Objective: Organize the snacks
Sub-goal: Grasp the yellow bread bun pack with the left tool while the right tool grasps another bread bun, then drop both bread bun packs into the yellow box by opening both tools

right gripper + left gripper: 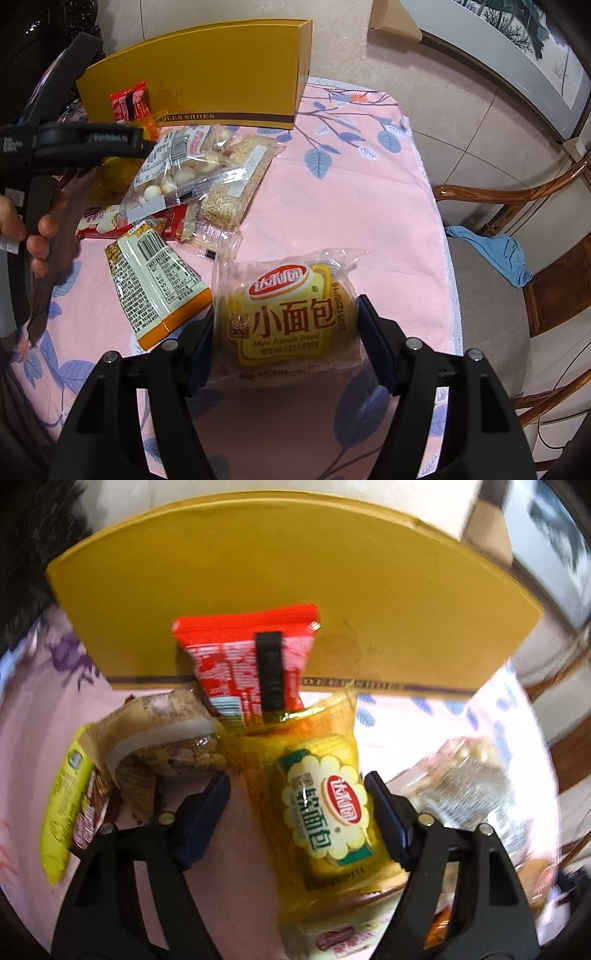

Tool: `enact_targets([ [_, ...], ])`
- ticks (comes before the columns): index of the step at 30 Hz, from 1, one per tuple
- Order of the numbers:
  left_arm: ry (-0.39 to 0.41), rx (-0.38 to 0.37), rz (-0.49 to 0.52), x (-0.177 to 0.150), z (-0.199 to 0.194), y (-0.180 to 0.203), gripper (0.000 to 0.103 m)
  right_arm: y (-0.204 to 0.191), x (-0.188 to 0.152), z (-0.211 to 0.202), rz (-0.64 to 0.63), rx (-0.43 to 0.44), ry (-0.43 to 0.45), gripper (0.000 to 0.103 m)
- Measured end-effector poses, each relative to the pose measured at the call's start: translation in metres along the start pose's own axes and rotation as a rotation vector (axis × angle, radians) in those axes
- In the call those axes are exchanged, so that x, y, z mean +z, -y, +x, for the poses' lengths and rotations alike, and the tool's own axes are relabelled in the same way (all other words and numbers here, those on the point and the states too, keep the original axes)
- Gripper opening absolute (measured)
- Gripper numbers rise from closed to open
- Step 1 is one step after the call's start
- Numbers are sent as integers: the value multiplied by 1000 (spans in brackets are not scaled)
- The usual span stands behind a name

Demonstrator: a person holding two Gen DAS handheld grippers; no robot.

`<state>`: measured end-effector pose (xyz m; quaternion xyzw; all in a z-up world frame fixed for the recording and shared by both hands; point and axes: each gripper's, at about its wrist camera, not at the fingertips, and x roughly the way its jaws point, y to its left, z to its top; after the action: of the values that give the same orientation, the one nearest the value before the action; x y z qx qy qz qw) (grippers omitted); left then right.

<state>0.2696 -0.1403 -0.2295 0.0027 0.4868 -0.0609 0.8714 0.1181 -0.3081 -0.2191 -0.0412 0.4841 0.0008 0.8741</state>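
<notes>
In the left wrist view my left gripper [295,786] straddles a yellow bread packet [325,805] lying on the pink cloth. The right pad touches the packet, a strip of cloth shows beside the left pad, so it stands open. A red snack packet [240,657] leans against the yellow shoe box [295,572] just beyond. In the right wrist view my right gripper [286,314] is shut on a clear mini bread packet [284,317], both pads against its sides. The left gripper [136,146] shows at the far left, near the shoe box [207,74].
Loose snacks lie between the grippers: white round candies [177,166], a grain bar [236,177], an orange-edged packet [155,284], a brown granola packet [166,738]. The pink tablecloth [332,203] ends at the right, beside a wooden chair with a blue cloth [491,254]. A hand [37,236] holds the left gripper.
</notes>
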Motion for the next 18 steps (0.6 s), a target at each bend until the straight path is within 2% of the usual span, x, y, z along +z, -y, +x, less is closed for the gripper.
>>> enact_targets([
  [2,-5,32,14,0,3,8,78,-1,0,0,2,-3,-2,70],
  [5,9,18,14,-2,2,6,78,-2,1,0,5,-6,-4,70],
  [10,25,-9,42,-12,-9,-8,49,-4,0,-2,2,-2,-3,69],
  [13,22,-40,43,-21,-18,-17,43,-5,0,-4,2,10,-1,68],
  [18,34,-64,47,-47,-44,-28,43,-6,-2,-18,27,14,31,68],
])
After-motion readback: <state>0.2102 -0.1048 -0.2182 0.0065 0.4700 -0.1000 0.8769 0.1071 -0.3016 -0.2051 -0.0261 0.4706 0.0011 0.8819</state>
